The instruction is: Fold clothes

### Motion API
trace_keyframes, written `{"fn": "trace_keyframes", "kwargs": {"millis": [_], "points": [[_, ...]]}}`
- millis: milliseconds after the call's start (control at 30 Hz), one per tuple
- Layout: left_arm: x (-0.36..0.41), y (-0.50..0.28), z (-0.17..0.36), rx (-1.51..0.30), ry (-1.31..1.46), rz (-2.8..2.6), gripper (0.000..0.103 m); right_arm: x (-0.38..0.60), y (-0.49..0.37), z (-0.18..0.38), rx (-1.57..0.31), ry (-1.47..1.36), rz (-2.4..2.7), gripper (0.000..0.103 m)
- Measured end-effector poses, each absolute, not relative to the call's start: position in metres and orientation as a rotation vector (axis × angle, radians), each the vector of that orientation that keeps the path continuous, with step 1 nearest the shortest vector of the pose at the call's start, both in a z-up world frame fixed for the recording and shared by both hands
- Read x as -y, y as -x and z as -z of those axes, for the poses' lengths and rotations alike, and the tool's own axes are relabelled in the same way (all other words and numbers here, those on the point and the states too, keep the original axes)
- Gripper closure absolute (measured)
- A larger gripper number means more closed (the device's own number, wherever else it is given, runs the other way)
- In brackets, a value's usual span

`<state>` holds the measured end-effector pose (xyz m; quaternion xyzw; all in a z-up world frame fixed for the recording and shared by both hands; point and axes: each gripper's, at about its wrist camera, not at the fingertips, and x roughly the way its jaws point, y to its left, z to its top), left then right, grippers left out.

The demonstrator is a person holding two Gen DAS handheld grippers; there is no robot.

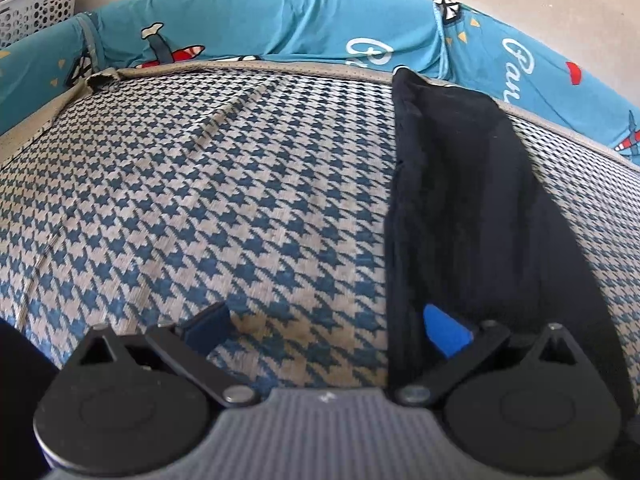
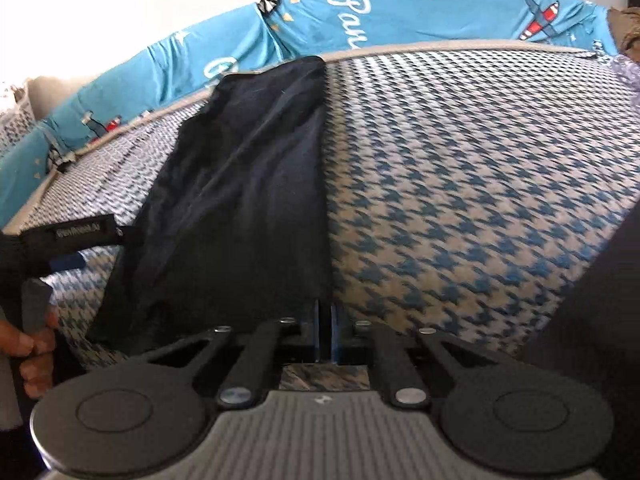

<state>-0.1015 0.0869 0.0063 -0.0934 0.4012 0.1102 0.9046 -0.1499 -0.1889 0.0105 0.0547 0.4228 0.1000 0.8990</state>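
Jaws of the left gripper [image 1: 328, 326] stand spread wide over the houndstooth mat [image 1: 240, 200], its right blue pad against the dark folded garment [image 1: 460, 200]. At lower centre of the right view, the right gripper [image 2: 325, 322] pinches the garment's near corner. Turquoise printed sheet [image 1: 280, 28] borders the mat; a white basket [image 1: 36, 8] sits upper left.

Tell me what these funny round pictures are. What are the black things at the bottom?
Each picture comes from a small camera on a hand-held gripper, a two-finger grabbing tool a person holds. One picture is from the left hand-held gripper, whose fingers are spread wide open. The other is from the right hand-held gripper, pinched shut on the near edge of a dark cloth. The cloth lies long and narrow on a blue-and-beige patterned mat. A hand holds the other tool's handle.
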Motion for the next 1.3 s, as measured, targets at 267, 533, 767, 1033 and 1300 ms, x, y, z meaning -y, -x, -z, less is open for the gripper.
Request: {"fn": "trace_keyframes", "kwargs": {"millis": [267,533,767,1033,1300], "points": [[-0.089,0.099,-0.005,-0.839,0.180,-0.263,0.000,0.201,0.150,-0.016,-0.862,-0.184,-0.156,0.101],[-0.085,0.098,-0.002,-0.845,0.147,-0.284,0.000,0.194,0.151,-0.023,-0.788,-0.219,-0.307,0.101],[-0.087,0.096,-0.001,-0.841,0.151,-0.293,0.000,0.161,0.141,-0.022,-0.764,-0.147,-0.492,0.100],[-0.088,0.096,0.000,-0.836,0.151,-0.297,0.000,0.118,0.123,-0.007,-0.762,-0.048,-0.587,0.099],[-0.093,0.100,-0.005,-0.799,0.213,-0.297,0.000,0.114,0.128,0.010,-0.845,-0.003,-0.605,0.099]]}}
